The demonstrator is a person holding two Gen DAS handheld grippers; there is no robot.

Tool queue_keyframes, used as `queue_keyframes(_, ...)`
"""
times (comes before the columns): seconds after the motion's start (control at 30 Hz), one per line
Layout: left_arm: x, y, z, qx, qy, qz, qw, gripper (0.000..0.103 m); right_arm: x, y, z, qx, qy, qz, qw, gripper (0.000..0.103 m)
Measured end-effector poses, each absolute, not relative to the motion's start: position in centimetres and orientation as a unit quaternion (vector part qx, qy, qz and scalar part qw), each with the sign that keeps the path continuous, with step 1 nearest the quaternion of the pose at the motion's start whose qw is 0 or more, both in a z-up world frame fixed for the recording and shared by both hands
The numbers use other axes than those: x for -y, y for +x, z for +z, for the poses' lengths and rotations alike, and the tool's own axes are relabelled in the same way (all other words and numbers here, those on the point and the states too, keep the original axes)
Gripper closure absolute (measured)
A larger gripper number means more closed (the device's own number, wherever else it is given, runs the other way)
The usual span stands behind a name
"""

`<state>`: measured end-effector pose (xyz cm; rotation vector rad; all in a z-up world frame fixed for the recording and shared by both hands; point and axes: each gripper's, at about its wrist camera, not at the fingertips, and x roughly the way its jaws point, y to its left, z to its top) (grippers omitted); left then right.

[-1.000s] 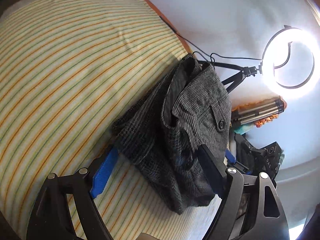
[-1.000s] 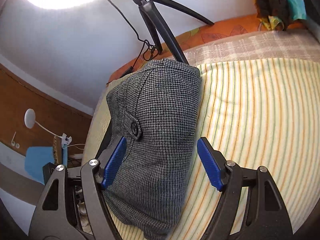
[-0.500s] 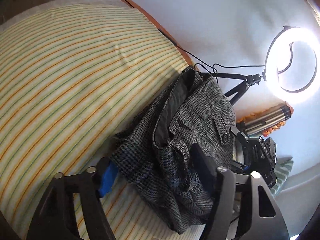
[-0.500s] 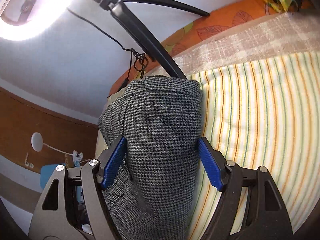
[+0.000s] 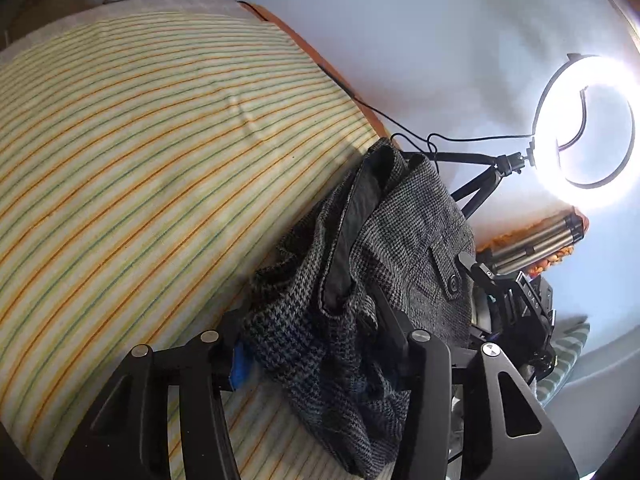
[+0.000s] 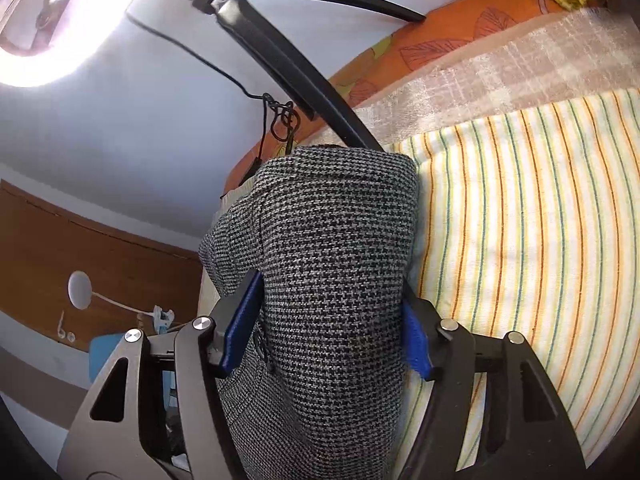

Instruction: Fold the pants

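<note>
Closest in, both grippers have the pants bundle between their fingers. The right gripper (image 6: 326, 324) has its blue pads pressed against either side of a thick folded stack of the grey houndstooth pants (image 6: 332, 280), so it's clamped on the bundle, about as narrow as that much fabric allows. The left gripper (image 5: 316, 344) also has cloth bunched between its fingers. One blue pad peeks out on the near side and the other finger is buried in folds, so it looks like it's gripping the pants, though I can't see both contact points cleanly.

The pants (image 5: 384, 264) sit at the edge of the striped bedsheet (image 5: 140, 152), already folded down into a chunky packet. From the left view it's still messy: a dark inner lining gapes open along the top and the lower layers sag in loose wrinkles. A pocket flap with a button faces the side.

My read: this is the last stage, either a final fold or squaring up and setting the bundle down. The next move needs both hands going together so the layers don't slide apart, then letting go flat on the sheet.

Further back there's a tripod (image 5: 476, 188) just beside the pants with a cable (image 6: 276, 112) dangling close, and the ring light (image 5: 584, 132) behind that. I'd keep the bundle away from those.
</note>
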<state>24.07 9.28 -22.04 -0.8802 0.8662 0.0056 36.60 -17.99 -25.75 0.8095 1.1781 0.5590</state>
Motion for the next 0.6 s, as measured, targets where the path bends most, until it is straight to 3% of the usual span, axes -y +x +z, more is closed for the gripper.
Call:
queue_keyframes(0.1, -8.6, 24.5, -21.7, -0.405, -0.387, 0.008, 0.828, 0.056, 17.9, 36.6, -25.6, -0.533, 0.354, 0.25, 0.727, 0.032)
queue_keyframes(0.23, -8.0, 24.7, -21.2, -0.398, -0.366, 0.01, 0.841, 0.067, 16.9, 36.2, -24.4, -0.528, 0.325, 0.249, 0.744, 0.062)
queue_keyframes(0.33, -7.6, 24.5, -20.4, -0.389, -0.347, 0.002, 0.854, 0.072, 16.5, 35.9, -23.1, -0.518, 0.303, 0.254, 0.758, 0.073)
queue_keyframes(0.4, -7.4, 24.2, -19.7, -0.381, -0.329, -0.007, 0.864, 0.079, 15.7, 35.5, -21.7, -0.51, 0.282, 0.258, 0.771, 0.075)
queue_keyframes(0.6, -6.1, 23.5, -17.5, -0.364, -0.293, -0.02, 0.884, 0.08, 14.2, 33.5, -17.5, -0.485, 0.228, 0.272, 0.799, 0.077)
